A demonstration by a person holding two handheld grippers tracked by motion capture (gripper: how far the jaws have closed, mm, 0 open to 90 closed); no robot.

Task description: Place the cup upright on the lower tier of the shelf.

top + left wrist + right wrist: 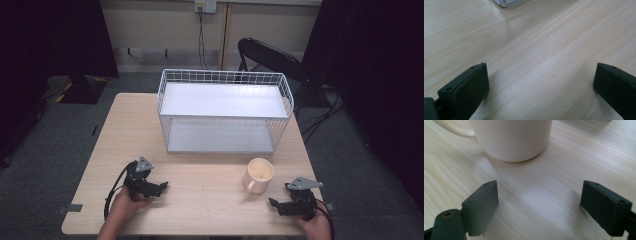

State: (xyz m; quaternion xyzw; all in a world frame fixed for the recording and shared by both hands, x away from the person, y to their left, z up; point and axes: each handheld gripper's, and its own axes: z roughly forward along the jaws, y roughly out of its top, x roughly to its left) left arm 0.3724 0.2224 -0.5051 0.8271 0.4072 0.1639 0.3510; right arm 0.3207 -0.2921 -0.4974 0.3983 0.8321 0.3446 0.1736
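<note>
A cream mug stands upright on the wooden table, front right, its handle toward the front edge. My right gripper rests low on the table a short way in front and to the right of it, open. In the right gripper view the mug stands just beyond the parted black fingers, with bare wood between them. My left gripper lies at the front left, held by a hand, open over bare table; its gripper view has the two fingers wide apart.
A white wire basket rack with two shelves stands at the back middle of the table; its corner peeks in at the top of the left gripper view. A black chair is behind the table. Cables trail from both grippers.
</note>
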